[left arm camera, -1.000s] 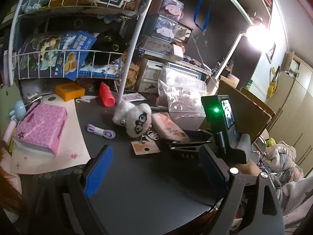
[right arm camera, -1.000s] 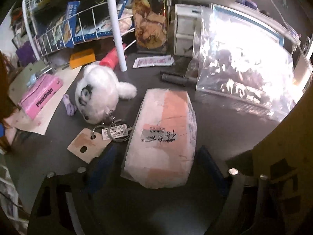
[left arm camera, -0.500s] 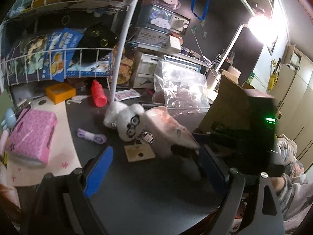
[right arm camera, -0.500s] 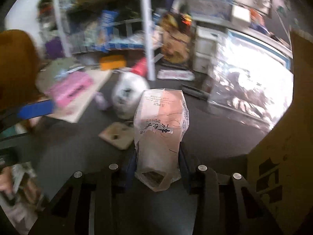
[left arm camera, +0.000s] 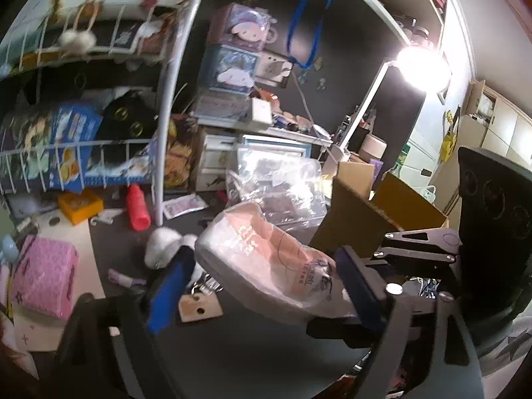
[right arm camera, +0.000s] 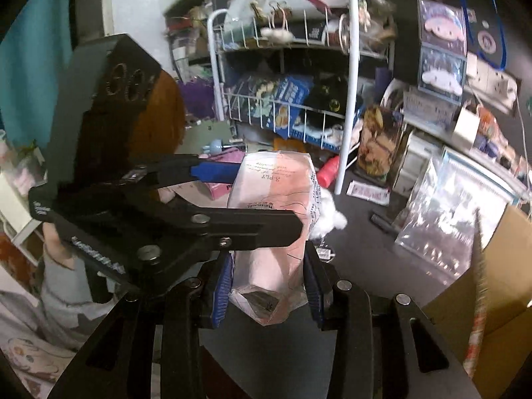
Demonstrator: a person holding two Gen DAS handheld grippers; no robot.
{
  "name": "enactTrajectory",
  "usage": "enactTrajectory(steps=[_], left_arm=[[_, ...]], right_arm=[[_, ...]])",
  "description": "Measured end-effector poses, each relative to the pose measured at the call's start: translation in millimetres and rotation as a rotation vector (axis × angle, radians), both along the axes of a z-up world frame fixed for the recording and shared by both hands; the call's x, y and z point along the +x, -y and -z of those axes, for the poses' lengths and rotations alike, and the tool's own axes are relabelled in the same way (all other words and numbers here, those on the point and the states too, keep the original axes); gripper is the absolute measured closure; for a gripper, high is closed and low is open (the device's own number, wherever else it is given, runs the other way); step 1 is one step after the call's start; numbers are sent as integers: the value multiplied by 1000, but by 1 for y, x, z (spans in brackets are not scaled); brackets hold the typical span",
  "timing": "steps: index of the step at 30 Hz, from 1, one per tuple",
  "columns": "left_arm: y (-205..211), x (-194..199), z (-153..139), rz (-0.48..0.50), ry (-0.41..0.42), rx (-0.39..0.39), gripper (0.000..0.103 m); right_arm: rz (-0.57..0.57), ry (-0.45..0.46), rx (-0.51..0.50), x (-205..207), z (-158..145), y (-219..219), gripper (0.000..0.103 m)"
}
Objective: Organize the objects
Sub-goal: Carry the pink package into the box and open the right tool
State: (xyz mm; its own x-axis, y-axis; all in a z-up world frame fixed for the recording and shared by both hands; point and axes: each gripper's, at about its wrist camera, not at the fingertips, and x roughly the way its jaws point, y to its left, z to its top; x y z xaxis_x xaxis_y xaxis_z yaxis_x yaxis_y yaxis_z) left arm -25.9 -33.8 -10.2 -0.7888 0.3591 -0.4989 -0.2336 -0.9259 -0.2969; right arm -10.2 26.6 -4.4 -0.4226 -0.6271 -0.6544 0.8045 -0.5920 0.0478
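Cluttered dark desk (left arm camera: 266, 359) with white wire rack (left arm camera: 166, 106), lamp lit; tissue pack lifted clear of the desktop.

Item: tissue pack (right arm camera: 276, 206), soft paper in thin clear film, pink-and-white. Location: in the air above the desk, between both tools. Right gripper (right arm camera: 267, 287) clenched on the pack's near end, film puckered between its blue pads. Left gripper (left arm camera: 262, 286) closing, the pack's far half between its jaws; pad contact cannot be told. Orientation: long axis runs away from the right gripper, far end tilted upward toward the rack. Handling, judged: light, squashy, film slippery; grip across the narrow width, mid-body, with moderate squeeze. Nearby: white plush toy (left arm camera: 163, 246), cardboard box (left arm camera: 382, 212), clear zip bag (right arm camera: 442, 219).
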Motion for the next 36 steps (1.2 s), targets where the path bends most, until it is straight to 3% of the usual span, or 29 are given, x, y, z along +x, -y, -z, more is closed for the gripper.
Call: enactTrajectory(steps=[5,14,19,27,36], left_arm=[[-22,-8,-15,25,-13,-31,35],[-84,-38,-51,131,-34,-95,36],[-122,-66,-62,219,-4,-99,36],[-174,-102,-52,325,97,-111,36],[-196,-117,-37,345,171,-125,35]], right_arm=[[10,-20,7,-2,-16,-18,69],[88,-35,-24,-15,-45,-80,69],[154,-10,-49,-27,-59,-123,69],[242,57,-53,-41,-56,-178,69],[278,103,-10,-49,-43,-200,68]])
